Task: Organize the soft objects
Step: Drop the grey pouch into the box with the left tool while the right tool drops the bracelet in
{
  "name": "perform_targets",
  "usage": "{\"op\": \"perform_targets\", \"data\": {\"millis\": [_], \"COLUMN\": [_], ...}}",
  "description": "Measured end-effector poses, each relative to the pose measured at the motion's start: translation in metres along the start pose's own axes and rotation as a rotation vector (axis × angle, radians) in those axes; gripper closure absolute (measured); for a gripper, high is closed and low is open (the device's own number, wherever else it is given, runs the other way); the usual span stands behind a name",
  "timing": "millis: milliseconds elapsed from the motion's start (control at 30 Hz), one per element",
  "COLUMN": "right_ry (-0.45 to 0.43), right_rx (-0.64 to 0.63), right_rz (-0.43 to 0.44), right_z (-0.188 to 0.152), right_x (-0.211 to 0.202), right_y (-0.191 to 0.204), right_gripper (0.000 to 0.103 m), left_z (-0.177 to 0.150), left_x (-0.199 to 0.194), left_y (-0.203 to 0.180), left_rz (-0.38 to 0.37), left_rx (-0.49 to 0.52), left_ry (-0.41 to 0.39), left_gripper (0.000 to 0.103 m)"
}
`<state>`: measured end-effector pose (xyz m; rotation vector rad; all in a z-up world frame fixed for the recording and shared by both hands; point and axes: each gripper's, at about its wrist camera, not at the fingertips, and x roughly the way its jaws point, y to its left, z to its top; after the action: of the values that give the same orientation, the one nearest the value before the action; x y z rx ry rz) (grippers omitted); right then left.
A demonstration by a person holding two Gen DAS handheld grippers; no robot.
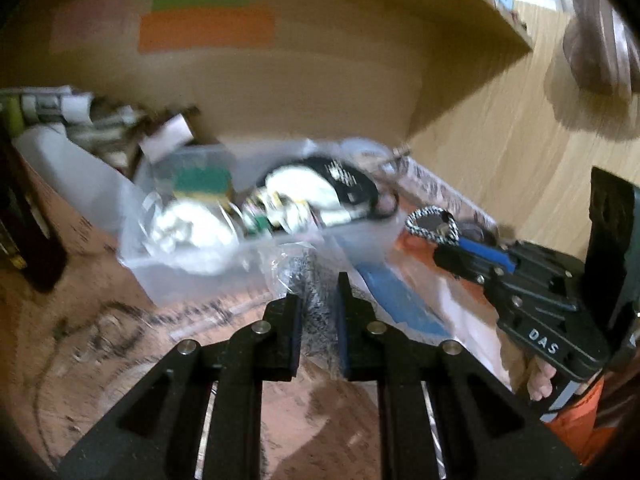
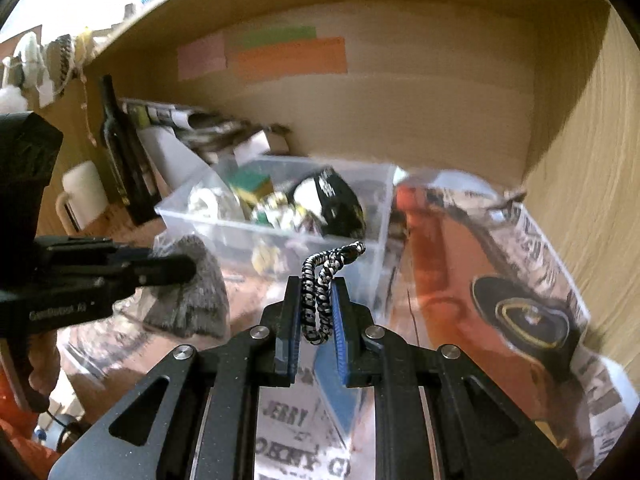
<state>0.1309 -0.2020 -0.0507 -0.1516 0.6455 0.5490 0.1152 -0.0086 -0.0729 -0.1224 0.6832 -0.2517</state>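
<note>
While both grippers carry soft things, the clear bin (image 2: 276, 216) waits at mid-frame.
Right gripper (image 2: 316, 304) has its jaws clamped on a black-and-white cord (image 2: 320, 280); left gripper (image 1: 318, 300) has its jaws closed on a bagged grey fuzzy cloth (image 2: 192, 288), left of centre. Best, I judge, to lift each over the bin's rim before letting go, so nothing snags.

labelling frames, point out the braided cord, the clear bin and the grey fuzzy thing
braided cord (image 2: 325, 280): right wrist view, on the loop between the fingers
clear bin (image 2: 276, 236): right wrist view, on its front wall
grey fuzzy thing (image 2: 192, 300): right wrist view, on its lower body
</note>
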Motion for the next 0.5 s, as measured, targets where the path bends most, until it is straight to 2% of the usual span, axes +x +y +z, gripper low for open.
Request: {"op": "perform_targets", "data": {"millis": [333, 500], "right_ry": [-0.108, -0.136], "right_rx": [-0.024, -0.042], "right_rz": [0.041, 0.053], "right_z": [0.038, 0.054], "right_x": [-0.005, 0.001], "right_y": [0.016, 0.021], "right_gripper": [0.090, 0.090], "left_z": [0.042, 0.057], "left_x": [-0.030, -0.029], "left_y": [0.027, 0.040], "left_rz": [0.067, 0.088], "left_rx": [-0.006, -0.012], "left_ry": [-0.143, -0.171], "left_gripper": [0.089, 0.089]}}
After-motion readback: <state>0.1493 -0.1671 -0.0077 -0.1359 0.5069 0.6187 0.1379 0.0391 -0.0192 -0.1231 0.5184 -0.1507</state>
